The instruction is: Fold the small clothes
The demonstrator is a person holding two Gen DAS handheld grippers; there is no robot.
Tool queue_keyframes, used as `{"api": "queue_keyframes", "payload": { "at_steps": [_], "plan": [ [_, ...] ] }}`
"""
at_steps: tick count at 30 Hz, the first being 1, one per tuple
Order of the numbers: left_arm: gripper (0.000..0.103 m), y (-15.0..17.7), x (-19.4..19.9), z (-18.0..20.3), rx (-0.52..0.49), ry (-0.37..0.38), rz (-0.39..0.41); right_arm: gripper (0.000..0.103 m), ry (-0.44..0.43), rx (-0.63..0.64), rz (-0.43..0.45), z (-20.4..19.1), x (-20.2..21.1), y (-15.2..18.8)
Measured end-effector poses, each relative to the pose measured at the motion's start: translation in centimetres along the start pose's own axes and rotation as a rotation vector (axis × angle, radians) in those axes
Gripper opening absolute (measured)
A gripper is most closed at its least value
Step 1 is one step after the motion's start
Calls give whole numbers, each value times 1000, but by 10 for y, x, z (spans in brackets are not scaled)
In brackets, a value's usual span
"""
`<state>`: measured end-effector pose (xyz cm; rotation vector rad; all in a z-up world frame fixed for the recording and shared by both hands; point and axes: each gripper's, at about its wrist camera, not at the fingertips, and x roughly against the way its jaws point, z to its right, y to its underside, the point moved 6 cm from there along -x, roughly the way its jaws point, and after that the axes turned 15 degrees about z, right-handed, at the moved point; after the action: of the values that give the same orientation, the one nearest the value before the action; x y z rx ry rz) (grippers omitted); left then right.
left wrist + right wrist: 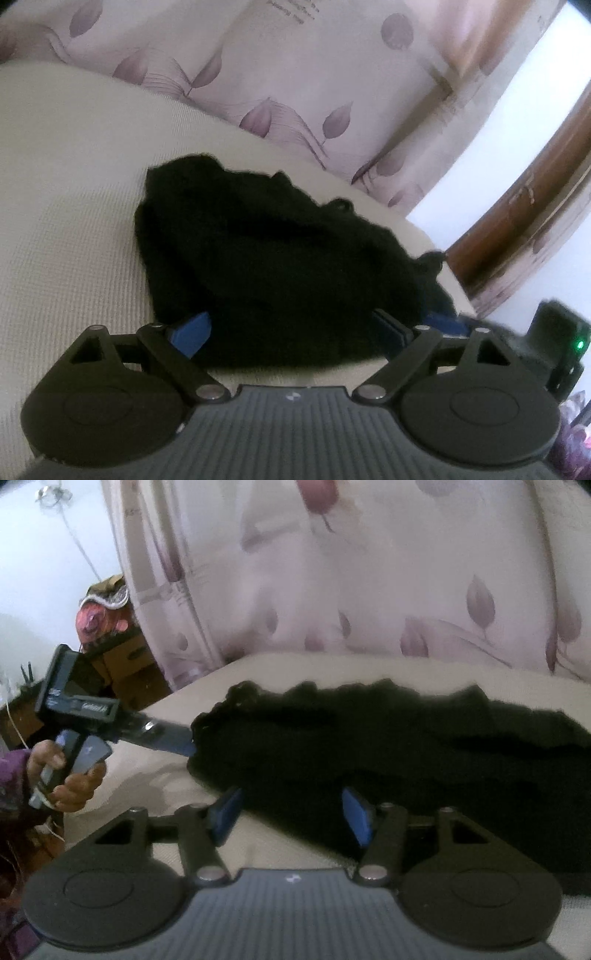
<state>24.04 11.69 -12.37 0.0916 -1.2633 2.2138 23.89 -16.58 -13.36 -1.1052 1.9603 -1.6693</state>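
On the cream cushion (pixel 74 184), both spread tongs (pixel 295 332) (pixel 291 816) straddle the black garment (pixel 266 251).

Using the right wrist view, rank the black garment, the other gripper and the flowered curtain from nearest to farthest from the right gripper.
1. Black garment: lying between the open fingers of the right gripper.
2. Left gripper: to the left, at the garment's far left edge.
3. Flowered curtain: behind the cream surface, farthest back.

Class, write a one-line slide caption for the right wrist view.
Open right gripper straddles the black garment's near edge on the cream surface.
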Motion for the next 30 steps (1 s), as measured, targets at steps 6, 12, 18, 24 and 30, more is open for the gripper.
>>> {"api": "queue_keyframes", "payload": {
  "at_steps": [6, 12, 18, 24, 30],
  "plan": [
    [92, -53, -34, -33, 89, -118, 180, 61, 43, -83, 39, 22, -4, -3],
    [92, -90, 5, -70, 209, -272, 460, 63, 106, -124, 75, 47, 11, -3],
    [97, -62, 27, -38, 82, -151, 282, 63, 116, -37, 48, 53, 23, -5],
    [99, -20, -8, 2, 23, -17, 64, 62, 107, 5, -69, 56, 1, -4],
    [102, -29, -47, -17, 102, -112, 112, 61, 204, -26, -68, 106, -49, -45]
  ]
}}
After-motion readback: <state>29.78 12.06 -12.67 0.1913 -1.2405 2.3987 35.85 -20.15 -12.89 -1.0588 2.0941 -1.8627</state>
